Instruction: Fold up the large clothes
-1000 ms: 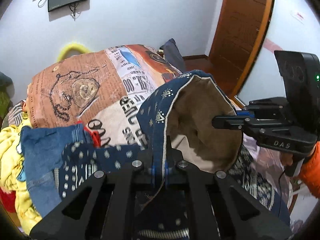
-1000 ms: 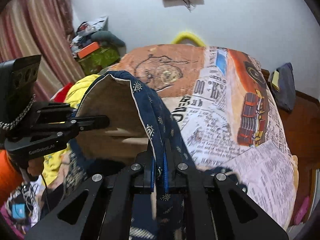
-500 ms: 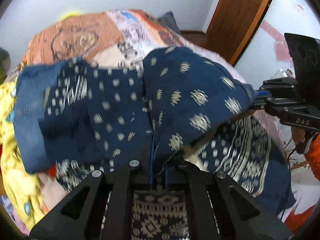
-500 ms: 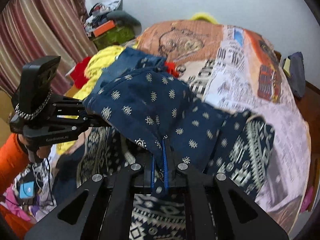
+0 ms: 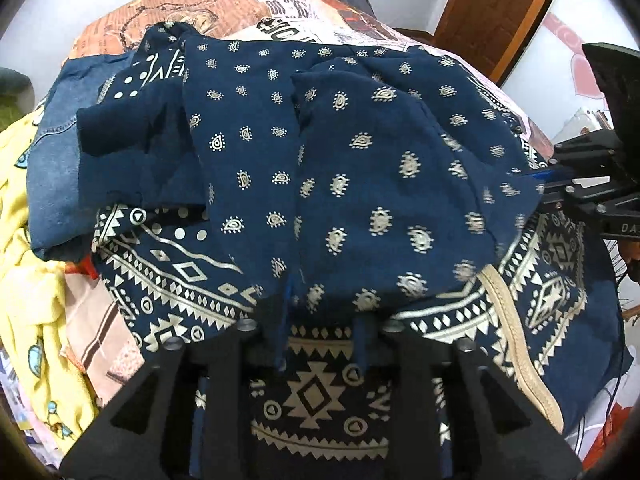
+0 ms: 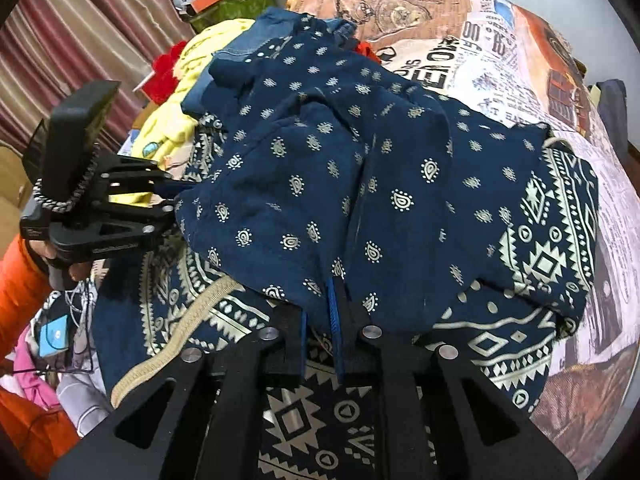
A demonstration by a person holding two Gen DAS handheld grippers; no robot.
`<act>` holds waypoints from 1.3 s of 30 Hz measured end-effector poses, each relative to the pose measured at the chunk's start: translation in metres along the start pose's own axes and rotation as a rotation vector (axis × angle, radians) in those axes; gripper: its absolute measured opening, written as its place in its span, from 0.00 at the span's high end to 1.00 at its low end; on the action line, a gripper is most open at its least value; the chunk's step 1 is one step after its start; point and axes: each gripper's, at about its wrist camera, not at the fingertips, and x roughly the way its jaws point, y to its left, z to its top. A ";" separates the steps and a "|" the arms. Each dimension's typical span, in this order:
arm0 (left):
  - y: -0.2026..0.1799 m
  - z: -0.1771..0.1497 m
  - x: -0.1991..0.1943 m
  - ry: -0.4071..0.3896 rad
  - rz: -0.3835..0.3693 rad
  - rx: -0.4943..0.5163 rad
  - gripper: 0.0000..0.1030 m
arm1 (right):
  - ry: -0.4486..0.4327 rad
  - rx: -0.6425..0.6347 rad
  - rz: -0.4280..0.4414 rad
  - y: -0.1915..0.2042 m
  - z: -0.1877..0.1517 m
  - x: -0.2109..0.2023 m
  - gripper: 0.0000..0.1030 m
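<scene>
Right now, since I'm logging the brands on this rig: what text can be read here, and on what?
"DA", cut off by the picture's edge: body of the right gripper.
"00": upside-down headline on the bedspread. Its other letters are unsure and its fine print is too small.
Side label on the left gripper: too blurred.
Both grippers' jaws are opening, with the blue garment between them.

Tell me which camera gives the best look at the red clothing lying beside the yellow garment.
The right wrist view. There the red clothing shows as a bright crumpled patch beside the yellow garment, near the striped curtain. The left wrist view shows only a small reddish sliver under the denim, too little to identify.
</scene>
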 end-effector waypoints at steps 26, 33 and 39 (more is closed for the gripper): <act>0.018 0.032 0.010 -0.037 0.071 -0.112 0.34 | -0.090 0.183 -0.169 -0.044 0.005 0.002 0.53; 0.032 0.016 0.021 -0.019 0.041 -0.176 0.29 | -0.068 0.253 -0.114 -0.061 -0.004 0.006 0.53; 0.047 0.025 -0.026 -0.103 0.057 -0.161 0.29 | -0.171 0.249 -0.142 -0.070 0.000 -0.034 0.53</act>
